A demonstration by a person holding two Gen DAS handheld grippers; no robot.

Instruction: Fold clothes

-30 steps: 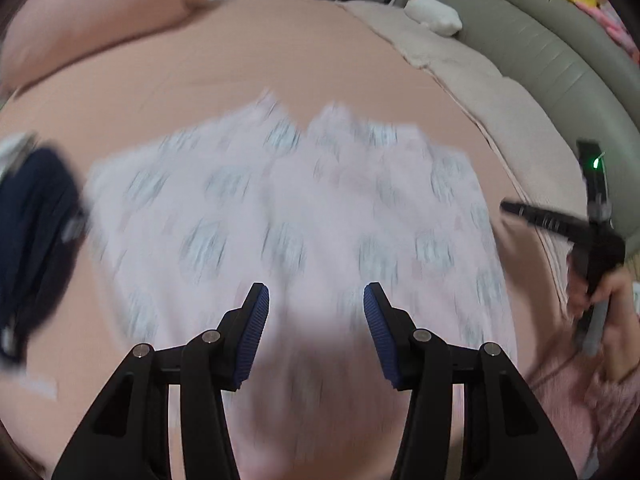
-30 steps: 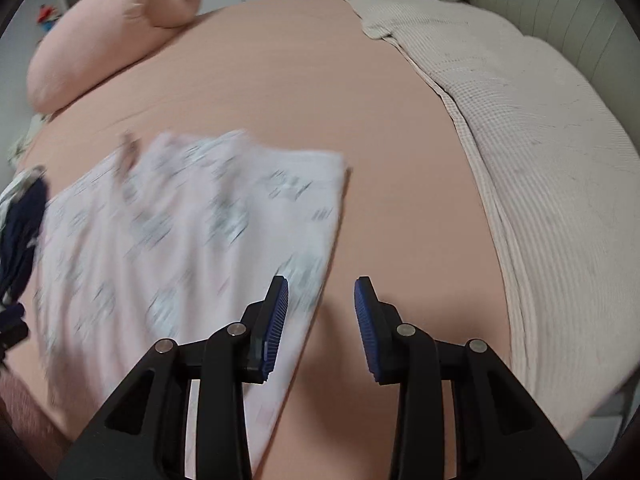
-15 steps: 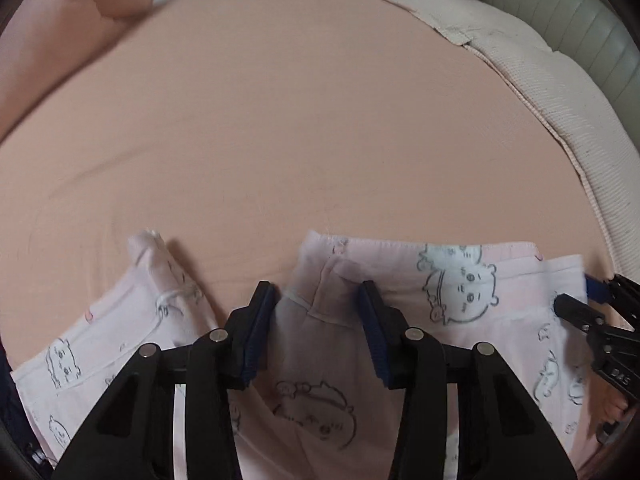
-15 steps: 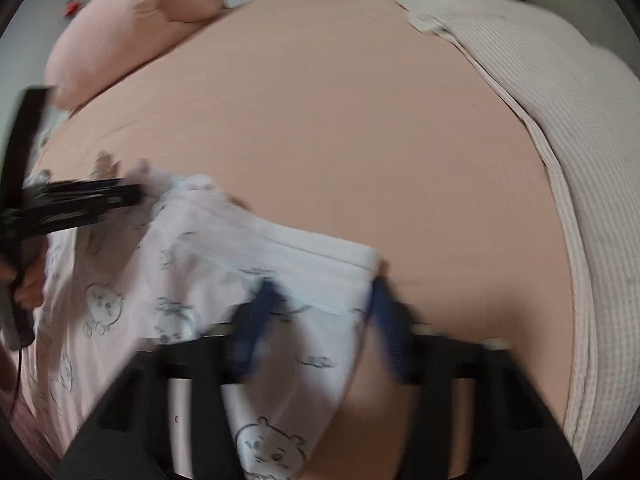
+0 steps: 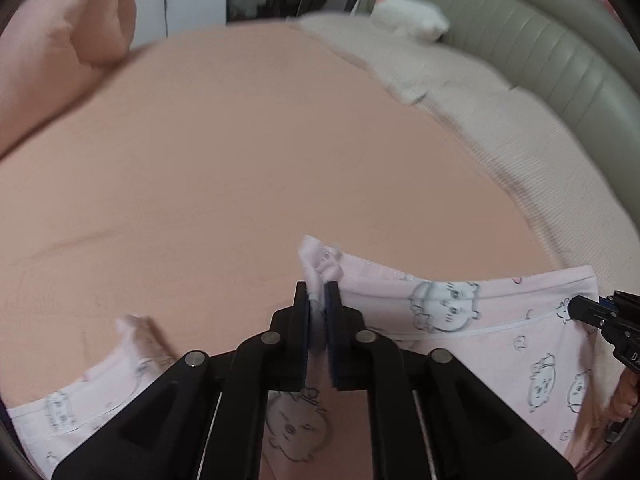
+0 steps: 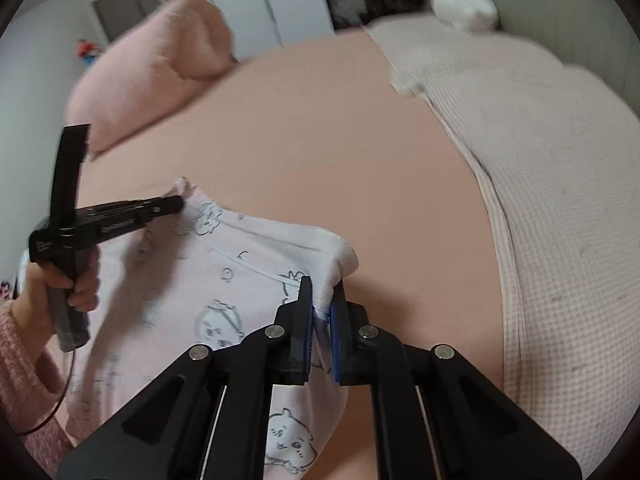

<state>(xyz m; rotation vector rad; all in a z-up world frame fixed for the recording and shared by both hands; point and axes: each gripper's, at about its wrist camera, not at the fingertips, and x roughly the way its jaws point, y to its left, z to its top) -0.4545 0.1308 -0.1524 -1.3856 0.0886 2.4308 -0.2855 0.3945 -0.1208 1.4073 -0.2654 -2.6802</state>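
Where fingers gaped, both now pinch garment (image 5: 460, 312)

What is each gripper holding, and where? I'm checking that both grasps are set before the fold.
Both hold the pink cartoon-print garment: the left gripper is shut on a bunched bit of its far edge, the right gripper on its far right corner.

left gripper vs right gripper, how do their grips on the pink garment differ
The left gripper pinches a bunched corner of the pink printed garment midway along its far edge; the right gripper clamps the garment's right-hand corner, which curls over its fingers. Both are shut on the fabric above the peach bedsheet.
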